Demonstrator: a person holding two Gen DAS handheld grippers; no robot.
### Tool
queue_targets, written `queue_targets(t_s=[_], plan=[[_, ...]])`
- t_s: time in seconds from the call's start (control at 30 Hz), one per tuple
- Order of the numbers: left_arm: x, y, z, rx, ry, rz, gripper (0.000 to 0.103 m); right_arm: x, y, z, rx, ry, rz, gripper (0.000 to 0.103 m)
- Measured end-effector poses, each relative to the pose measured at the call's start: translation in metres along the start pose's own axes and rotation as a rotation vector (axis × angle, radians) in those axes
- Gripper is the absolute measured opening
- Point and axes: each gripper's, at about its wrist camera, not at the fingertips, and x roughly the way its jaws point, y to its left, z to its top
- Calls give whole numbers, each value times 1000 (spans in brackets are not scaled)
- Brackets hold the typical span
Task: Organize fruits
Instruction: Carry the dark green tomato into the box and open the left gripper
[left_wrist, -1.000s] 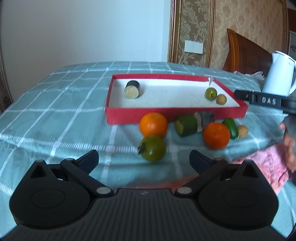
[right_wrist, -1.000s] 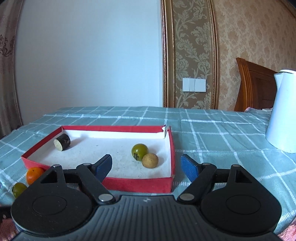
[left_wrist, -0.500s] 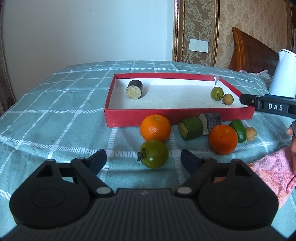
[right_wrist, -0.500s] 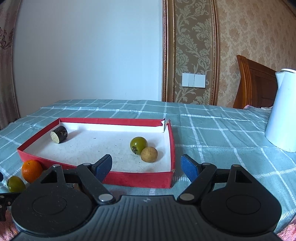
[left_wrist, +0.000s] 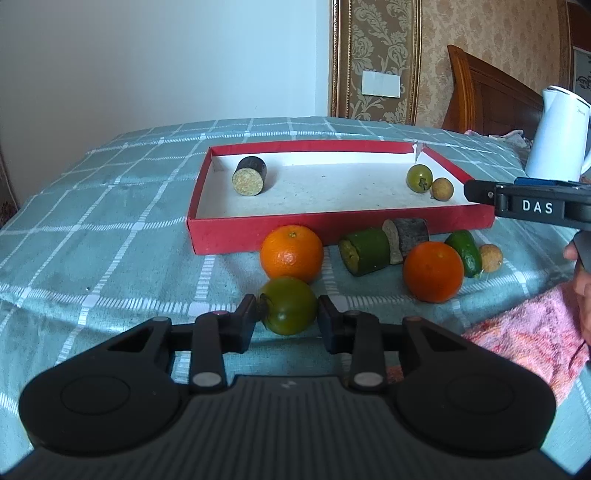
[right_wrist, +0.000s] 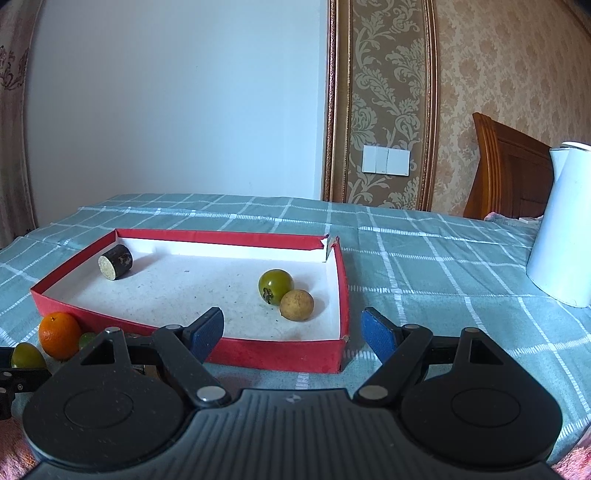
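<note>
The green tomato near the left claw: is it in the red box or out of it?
Out. The green tomato lies on the cloth before the red box, between the closing left claw.

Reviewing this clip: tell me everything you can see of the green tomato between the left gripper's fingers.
The green tomato is round, glossy and dark olive-green, with a dried dark calyx on its left side. It sits on the checked teal cloth, outside the red tray, just in front of an orange. The left gripper has its jaws closing around it; both black fingers look pressed against its sides. It is not lifted.
</note>
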Motion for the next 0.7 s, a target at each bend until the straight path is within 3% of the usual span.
queue_targets(t_s=[0.23,0.47,0.7], plan=[[-7,3,3,-13,2,-9,31,1,2,-1,-10,0,-5,82],[-19,13,31,-22,-62,-14,31,2,4,-2,-16,6,-10,82],[8,20,64,-28,-87,30,31,4,6,-2,-23,14,-16,82]])
